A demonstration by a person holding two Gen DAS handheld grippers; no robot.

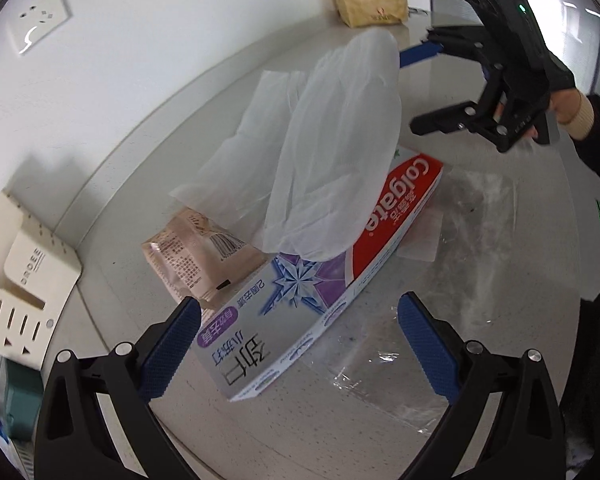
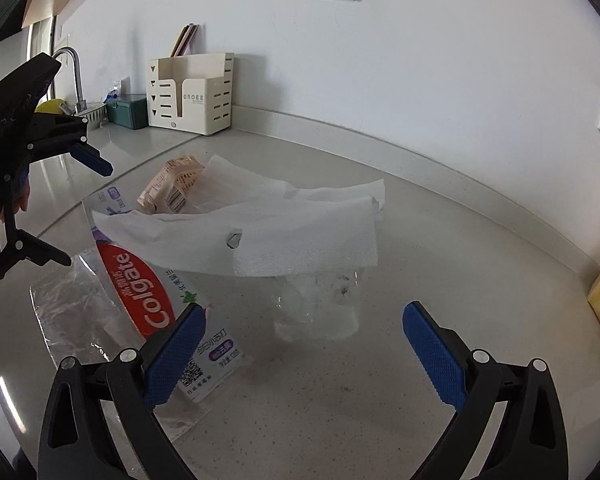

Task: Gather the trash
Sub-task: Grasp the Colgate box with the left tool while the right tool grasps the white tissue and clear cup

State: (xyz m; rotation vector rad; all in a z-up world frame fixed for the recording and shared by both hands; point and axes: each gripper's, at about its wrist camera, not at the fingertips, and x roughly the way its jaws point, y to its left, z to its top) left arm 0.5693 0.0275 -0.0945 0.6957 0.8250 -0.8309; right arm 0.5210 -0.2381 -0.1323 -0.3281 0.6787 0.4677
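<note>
white tissue sheets [image 2: 300,236] lie draped over the trash pile on the grey countertop [image 2: 440,264]. under them: colgate toothpaste box [image 1: 320,280], tan snack wrapper [image 1: 192,252] leaning against the box's wall-side edge, a clear plastic cup [image 2: 320,304] propping the tissue from below, and a clear plastic film [image 1: 400,360] lying flat, partly under the box. all 5 pieces are clustered, touching or overlapping.

my left tongs [image 1: 300,344] are spread wide and hold nothing, hovering above the near end of the box. my right tongs [image 2: 300,352] are likewise spread and hold nothing, facing the cup and the tissue from the opposite side.

judgement: nothing collected yet; step in hand is the 1st pick. no bin shows in either view, so i cannot tell where the trash goes.

notes for doing it well:
- take the tissue 1st; it covers the rest and hides the grasp points.
- pinch it at a raised fold, not flat against the counter, so the pads catch paper.
- lift slowly; the cup beneath looks light and may tip or drag along.
- left tongs could take the box across its narrow width; the pads stand wide enough.
- film lies flat and slick; i expect it to need an edge lifted before a pinch.
</note>
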